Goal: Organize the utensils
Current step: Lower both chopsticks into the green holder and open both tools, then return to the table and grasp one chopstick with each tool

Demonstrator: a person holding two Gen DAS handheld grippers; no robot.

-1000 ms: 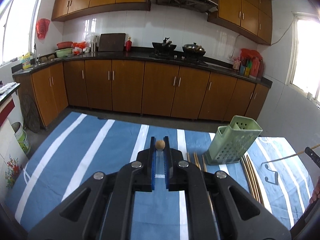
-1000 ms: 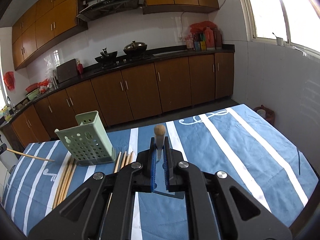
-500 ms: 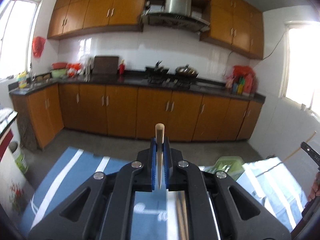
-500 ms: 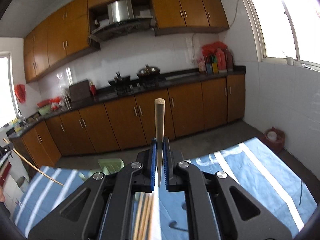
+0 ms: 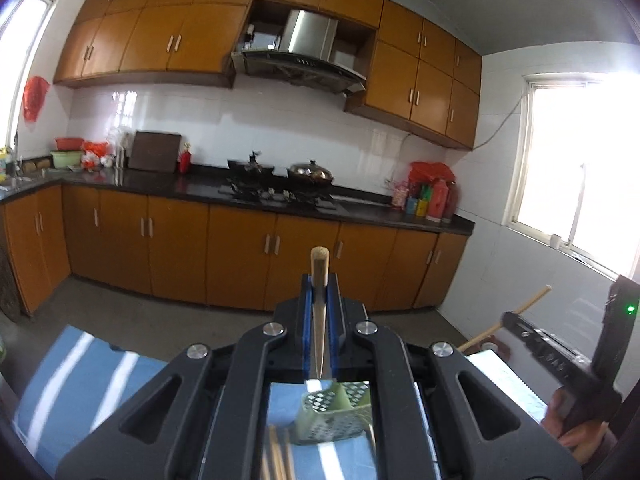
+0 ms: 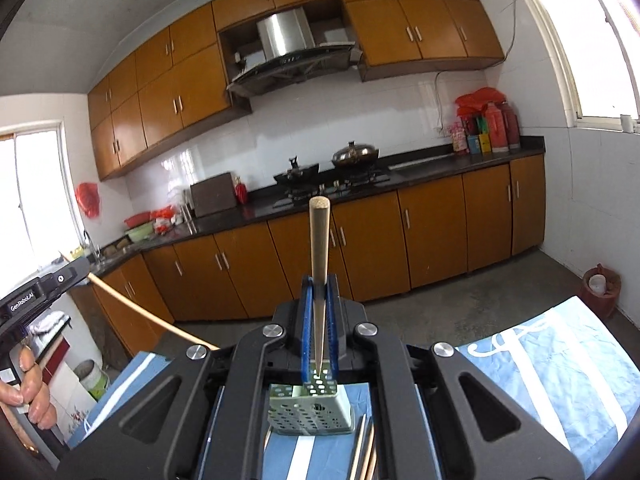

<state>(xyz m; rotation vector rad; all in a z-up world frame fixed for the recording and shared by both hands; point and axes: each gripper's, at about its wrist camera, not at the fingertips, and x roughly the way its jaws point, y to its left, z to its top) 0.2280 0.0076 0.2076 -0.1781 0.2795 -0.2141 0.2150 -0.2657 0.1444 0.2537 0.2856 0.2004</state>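
Both grippers, left [image 5: 319,312] and right [image 6: 319,316], are clamped on one upright chopstick [image 6: 319,248] apiece, poised over the green perforated holder [image 6: 310,410] on the striped cloth [image 6: 560,364]; each tip probably wants centring above a compartment before lowering.

Kitchen with orange-brown cabinets and white tiled walls

Upper cabinets [image 5: 168,44] and lower cabinets [image 5: 240,256] line the wall [image 5: 280,128], with a steel range hood [image 5: 304,60] above a dark countertop [image 5: 200,186]. The floor [image 6: 500,300] is grey concrete. Daylight pours through a window [image 5: 576,168] beside the cabinets.
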